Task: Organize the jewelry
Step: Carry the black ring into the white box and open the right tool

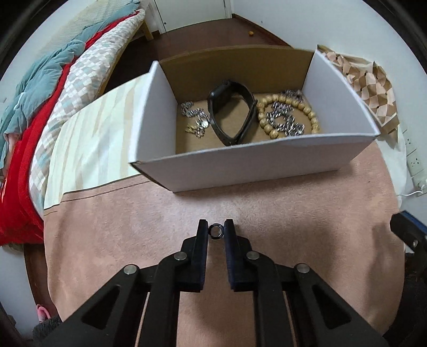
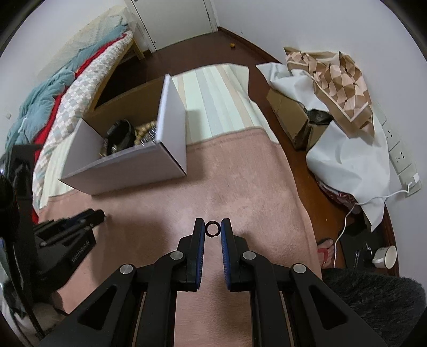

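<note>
Rings pinched in both grippers above the pink blanket [image 1: 267, 208].
Left wrist view: left gripper [image 1: 215, 231] clamps a dark ring [image 1: 215, 231]; cardboard box [image 1: 240, 157] of jewelry at 12 o'clock. Right wrist view: right gripper [image 2: 212, 229] clamps a black split ring [image 2: 212, 229]; box at 10 o'clock.

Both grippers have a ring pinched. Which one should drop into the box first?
Probably left: the left gripper pinches its ring squarely facing the box. The right gripper, holding its own ring, sees the box off to its left.

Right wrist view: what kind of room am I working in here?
Most likely a bedroom. Piled bedding lies along the wall, a pink blanket serves as the work surface, and there's a door and wooden floor beyond the jewelry box.
</note>
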`<act>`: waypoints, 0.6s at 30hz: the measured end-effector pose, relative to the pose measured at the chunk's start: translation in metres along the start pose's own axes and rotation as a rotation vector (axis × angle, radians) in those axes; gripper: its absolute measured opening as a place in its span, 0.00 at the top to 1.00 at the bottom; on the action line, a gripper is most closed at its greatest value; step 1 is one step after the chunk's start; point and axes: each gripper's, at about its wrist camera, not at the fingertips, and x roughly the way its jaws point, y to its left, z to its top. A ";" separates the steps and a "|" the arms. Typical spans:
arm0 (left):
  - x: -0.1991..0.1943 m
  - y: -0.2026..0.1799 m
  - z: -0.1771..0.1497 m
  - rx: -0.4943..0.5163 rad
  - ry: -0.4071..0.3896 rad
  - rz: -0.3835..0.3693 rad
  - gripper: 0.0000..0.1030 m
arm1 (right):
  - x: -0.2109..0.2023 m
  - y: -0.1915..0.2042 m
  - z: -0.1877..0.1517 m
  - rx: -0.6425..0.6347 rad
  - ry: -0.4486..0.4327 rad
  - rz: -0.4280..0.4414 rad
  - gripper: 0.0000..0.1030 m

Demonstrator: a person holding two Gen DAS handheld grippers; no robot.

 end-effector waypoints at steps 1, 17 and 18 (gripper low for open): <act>-0.005 0.003 0.001 -0.003 -0.011 -0.002 0.91 | -0.004 0.002 0.003 -0.001 -0.010 0.006 0.88; -0.058 0.059 0.094 -0.097 -0.096 -0.130 0.91 | -0.012 0.061 0.102 -0.067 -0.053 0.189 0.88; -0.055 0.060 0.098 -0.097 -0.086 -0.136 0.91 | -0.006 0.066 0.110 -0.078 -0.039 0.188 0.88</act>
